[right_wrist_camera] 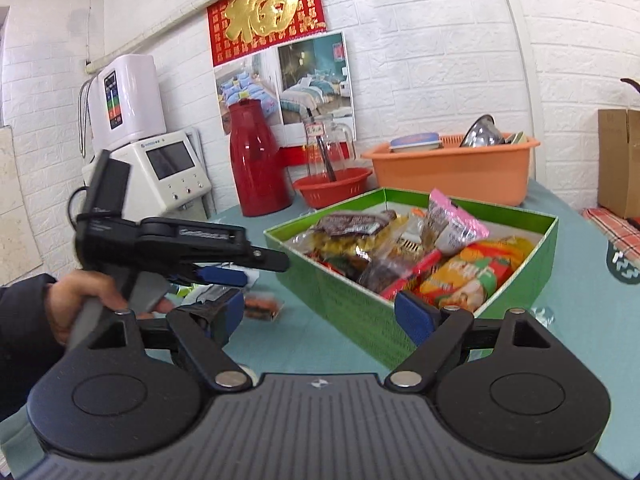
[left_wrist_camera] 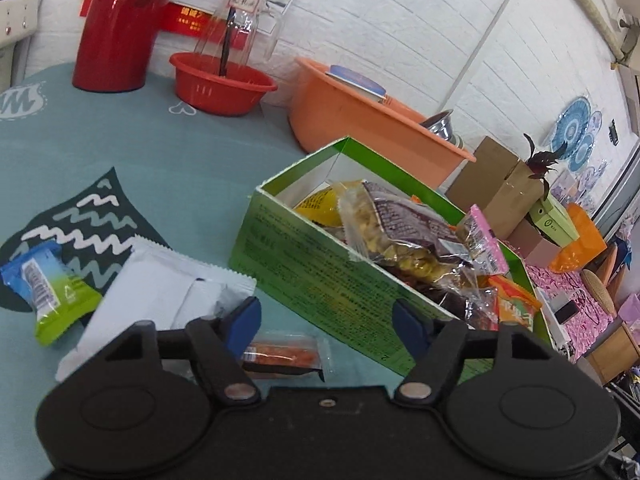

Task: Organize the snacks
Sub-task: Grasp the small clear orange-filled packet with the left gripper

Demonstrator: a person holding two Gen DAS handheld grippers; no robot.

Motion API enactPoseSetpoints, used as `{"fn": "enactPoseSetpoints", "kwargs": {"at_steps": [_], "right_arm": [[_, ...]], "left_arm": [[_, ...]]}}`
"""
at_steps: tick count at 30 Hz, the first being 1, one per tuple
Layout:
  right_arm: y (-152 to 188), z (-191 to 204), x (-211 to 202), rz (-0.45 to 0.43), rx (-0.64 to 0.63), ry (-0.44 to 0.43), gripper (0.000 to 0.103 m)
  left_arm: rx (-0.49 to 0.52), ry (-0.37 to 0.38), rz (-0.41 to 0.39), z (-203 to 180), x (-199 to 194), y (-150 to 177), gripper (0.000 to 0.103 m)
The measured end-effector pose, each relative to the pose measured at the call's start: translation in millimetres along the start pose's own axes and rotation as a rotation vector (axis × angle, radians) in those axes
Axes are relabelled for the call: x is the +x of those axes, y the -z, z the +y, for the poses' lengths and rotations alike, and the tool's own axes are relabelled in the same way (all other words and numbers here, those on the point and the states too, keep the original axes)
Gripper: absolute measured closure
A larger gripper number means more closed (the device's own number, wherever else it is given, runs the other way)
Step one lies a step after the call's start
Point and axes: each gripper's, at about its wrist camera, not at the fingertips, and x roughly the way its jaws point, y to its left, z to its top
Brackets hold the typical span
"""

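Note:
A green cardboard box (left_wrist_camera: 320,276) (right_wrist_camera: 360,316) on the teal tablecloth holds several snack packets. Left of it lie a small orange packet (left_wrist_camera: 285,355) (right_wrist_camera: 262,306), a white packet (left_wrist_camera: 160,288) and a blue-and-green packet (left_wrist_camera: 48,292). My left gripper (left_wrist_camera: 326,326) hangs open just above the orange packet, which lies between its blue fingertips without touching the pads. In the right wrist view a hand (right_wrist_camera: 80,300) holds that left gripper (right_wrist_camera: 236,286) low over the table. My right gripper (right_wrist_camera: 320,314) is open and holds nothing, in front of the box's near corner.
Along the white brick wall stand a red thermos (left_wrist_camera: 120,28) (right_wrist_camera: 260,160), a red bowl (left_wrist_camera: 222,84) with a glass jar, and an orange tub (left_wrist_camera: 360,120) (right_wrist_camera: 452,168) of dishes. Brown cartons (left_wrist_camera: 504,188) sit beyond the box. A white appliance (right_wrist_camera: 160,172) stands at the left.

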Motion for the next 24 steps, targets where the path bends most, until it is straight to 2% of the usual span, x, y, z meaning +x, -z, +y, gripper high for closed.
{"fn": "enactPoseSetpoints", "kwargs": {"at_steps": [3,5,6,7,10,16,17,19,24], "right_arm": [[3.8,-1.8,-0.1,0.013,0.010,0.004,0.000],[5.5,-1.9,0.0,0.019,0.015,0.002,0.000],[6.9,-2.0,-0.4,0.021,0.016,0.000,0.000],[7.5,-1.7,0.0,0.024,0.017,-0.001,0.000],[10.7,-0.3,1.9,0.043,0.019,-0.005,0.000],[22.3,5.5,8.6,0.112,0.010,-0.015,0.000],[24.2,7.6,10.0,0.127,0.006,-0.021,0.000],[27.8,13.5,14.0,0.153,-0.008,-0.039,0.000],[24.1,34.3,37.4,0.207,-0.057,-0.055,0.000]], "left_arm": [[0.044,-0.022,-0.016,0.6,5.2,1.1,0.021],[0.066,-0.017,-0.002,-0.6,3.9,4.0,0.034],[0.078,-0.011,0.016,-2.3,2.9,6.8,0.036],[0.081,0.007,0.037,-3.1,1.7,9.4,0.043],[0.041,0.062,0.088,-2.4,-5.7,26.3,0.044],[-0.051,0.182,0.112,-7.4,-30.4,53.9,0.040],[-0.068,0.186,0.096,-7.8,-35.5,55.0,0.035],[-0.088,0.176,0.074,-8.0,-41.0,54.1,0.035],[-0.093,0.089,0.054,-13.6,-40.2,41.4,0.034]]}}
